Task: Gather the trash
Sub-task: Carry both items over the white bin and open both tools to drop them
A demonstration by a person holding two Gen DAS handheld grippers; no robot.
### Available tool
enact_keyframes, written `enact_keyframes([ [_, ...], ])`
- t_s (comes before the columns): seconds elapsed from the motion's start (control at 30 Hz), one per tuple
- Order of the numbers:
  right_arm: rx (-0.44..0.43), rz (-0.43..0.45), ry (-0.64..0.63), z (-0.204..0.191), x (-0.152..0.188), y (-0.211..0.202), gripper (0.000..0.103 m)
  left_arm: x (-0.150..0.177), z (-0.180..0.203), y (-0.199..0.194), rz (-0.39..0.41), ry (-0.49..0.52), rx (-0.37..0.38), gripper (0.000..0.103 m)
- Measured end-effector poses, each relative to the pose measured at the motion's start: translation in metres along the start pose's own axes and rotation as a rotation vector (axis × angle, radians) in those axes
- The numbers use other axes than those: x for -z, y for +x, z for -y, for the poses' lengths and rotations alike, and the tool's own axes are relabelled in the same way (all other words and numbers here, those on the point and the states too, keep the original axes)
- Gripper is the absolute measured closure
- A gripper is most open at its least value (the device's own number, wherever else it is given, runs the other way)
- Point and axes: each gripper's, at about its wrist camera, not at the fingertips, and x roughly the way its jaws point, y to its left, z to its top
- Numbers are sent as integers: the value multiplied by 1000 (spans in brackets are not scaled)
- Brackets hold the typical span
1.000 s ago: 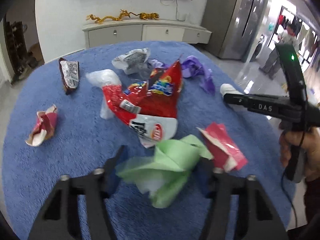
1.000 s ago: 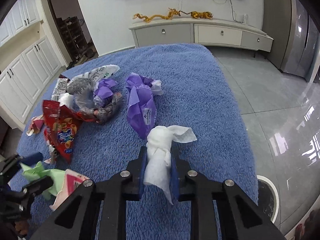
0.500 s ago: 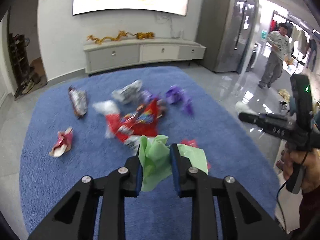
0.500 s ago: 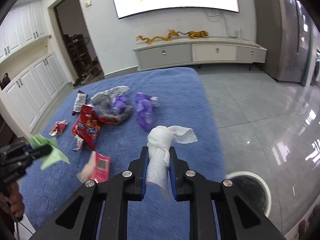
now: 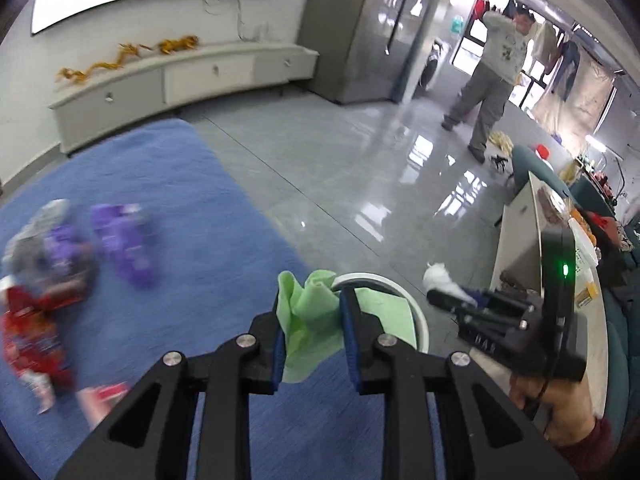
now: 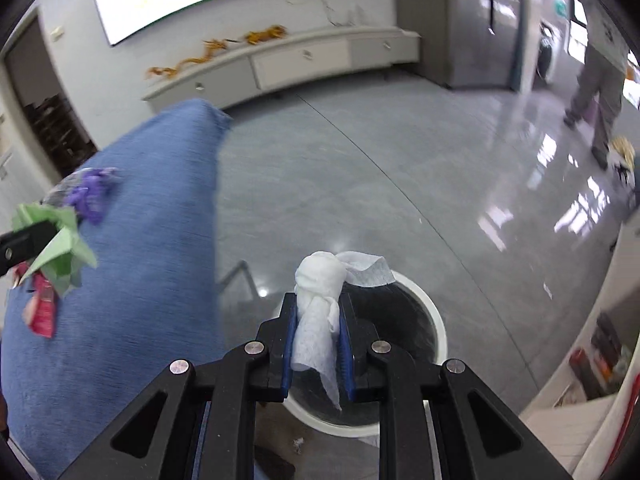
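Note:
My left gripper (image 5: pixel 313 303) is shut on a crumpled green paper (image 5: pixel 310 320), held near the blue surface's right edge with the white-rimmed bin (image 5: pixel 416 316) just behind it. My right gripper (image 6: pixel 317 308) is shut on a twisted white tissue (image 6: pixel 318 300) and hangs over the round bin (image 6: pixel 434 320), whose dark inside shows below the fingers. From the right wrist view the green paper (image 6: pixel 60 246) and the left gripper's tip sit at the far left. The right gripper (image 5: pixel 448 294) with its tissue also shows at right in the left wrist view.
More trash lies on the blue plush surface (image 5: pixel 168 216): a purple wrapper (image 5: pixel 124 244), a red snack bag (image 5: pixel 32 332), a small red-and-white packet (image 5: pixel 104 396). Glossy grey floor (image 5: pixel 340 152) spreads beyond. A person (image 5: pixel 492 68) stands far right; a low white cabinet (image 5: pixel 180 80) lines the wall.
The left gripper closed on the green paper, lifted it and swung right to the surface's edge. The right gripper carried the tissue right, from over the surface to above the bin.

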Motion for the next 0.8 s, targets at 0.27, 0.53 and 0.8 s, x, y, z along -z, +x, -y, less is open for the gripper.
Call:
enact_keyframes([
  [0.27, 11, -69, 82, 41, 8, 36, 67, -27, 29, 89, -115, -60, 67, 51],
  [0.53, 37, -65, 122, 58, 16, 34, 60, -23, 43, 97, -140, -44, 120, 51],
  [0.8, -6, 7, 53, 18, 5, 1, 60, -9, 32, 29, 12, -5, 31, 51],
])
